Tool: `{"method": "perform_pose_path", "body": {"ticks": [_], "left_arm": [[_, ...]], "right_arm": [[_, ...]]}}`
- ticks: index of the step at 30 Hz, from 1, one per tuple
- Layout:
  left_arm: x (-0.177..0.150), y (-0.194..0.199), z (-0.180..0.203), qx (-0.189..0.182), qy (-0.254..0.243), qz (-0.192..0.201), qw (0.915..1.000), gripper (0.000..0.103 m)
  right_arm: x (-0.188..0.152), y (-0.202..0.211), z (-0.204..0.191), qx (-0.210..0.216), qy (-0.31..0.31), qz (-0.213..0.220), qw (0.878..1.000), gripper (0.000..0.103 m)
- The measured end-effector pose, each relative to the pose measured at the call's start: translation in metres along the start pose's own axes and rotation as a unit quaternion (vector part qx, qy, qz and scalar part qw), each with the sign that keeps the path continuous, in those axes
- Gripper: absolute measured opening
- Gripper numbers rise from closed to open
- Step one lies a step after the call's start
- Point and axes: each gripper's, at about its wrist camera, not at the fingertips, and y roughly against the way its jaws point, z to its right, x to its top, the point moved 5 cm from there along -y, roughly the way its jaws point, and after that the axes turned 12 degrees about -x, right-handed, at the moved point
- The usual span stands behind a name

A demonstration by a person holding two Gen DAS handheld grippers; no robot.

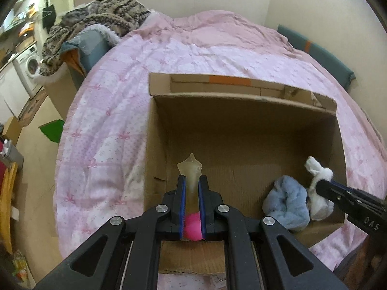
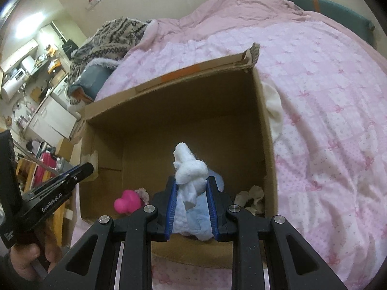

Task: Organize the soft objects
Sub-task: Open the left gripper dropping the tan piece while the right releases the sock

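loading soft things into the box (image 1: pixel 241 130) on the bed (image 1: pixel 116 111). left gripper (image 1: pixel 192 181) over the near wall, clamped on a pink toy (image 1: pixel 192 227) with a translucent bit poking forward past the fingertips. right gripper (image 2: pixel 191 183) over the right side of the box, closed on a white cloth (image 2: pixel 189 169), just above a blue cloth (image 1: pixel 287 205). probably the drop step: next, lowering each into the box, then opening the jaws so nothing snags on the pads. hard to tell whether the white cloth touches the blue one. box floor under both grippers hidden. pale scraps (image 2: pixel 251 194) in the right corner unclear.
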Motion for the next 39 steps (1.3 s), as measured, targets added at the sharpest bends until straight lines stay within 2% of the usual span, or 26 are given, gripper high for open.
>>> {"method": "perform_pose_path", "body": {"ticks": [7,16,23,28,31,32,33,35,37,39], "left_arm": [[-0.012,-0.017,0.022,-0.043,-0.016,-0.039,0.9982,0.010],[-0.025,-0.025,0.042,-0.066,-0.042,-0.060,0.9951,0.010],[-0.027,-0.026,0.040,-0.070,-0.031,-0.067,0.9948,0.011],[-0.026,-0.025,0.037,-0.055,-0.038,-0.063,0.9958,0.020],[-0.024,-0.022,0.037,-0.053,-0.039,-0.058,0.9961,0.031],[-0.023,-0.019,0.037,-0.055,-0.038,-0.054,0.9963,0.040],[-0.022,-0.017,0.036,-0.055,-0.037,-0.049,0.9966,0.053],[-0.018,-0.011,0.035,-0.045,-0.038,-0.034,0.9977,0.067],[-0.014,-0.007,0.035,-0.019,-0.046,-0.021,0.9985,0.068],[-0.013,-0.006,0.032,-0.011,-0.046,-0.019,0.9987,0.068]], "right_arm": [[-0.011,-0.021,-0.007,-0.005,0.018,-0.046,0.999,0.026],[-0.016,-0.023,-0.013,0.006,0.029,-0.054,0.998,0.026],[-0.018,-0.024,-0.014,0.007,0.031,-0.058,0.998,0.026],[-0.014,-0.026,-0.016,0.005,0.030,-0.057,0.998,0.026],[-0.014,-0.027,-0.015,0.004,0.030,-0.058,0.998,0.026],[-0.015,-0.027,-0.016,0.004,0.030,-0.058,0.998,0.026],[-0.015,-0.028,-0.016,0.004,0.030,-0.058,0.998,0.026],[-0.015,-0.028,-0.017,0.006,0.029,-0.058,0.998,0.026],[-0.014,-0.027,-0.016,0.012,0.026,-0.055,0.998,0.026],[-0.013,-0.024,-0.016,0.020,0.024,-0.049,0.998,0.026]]}}
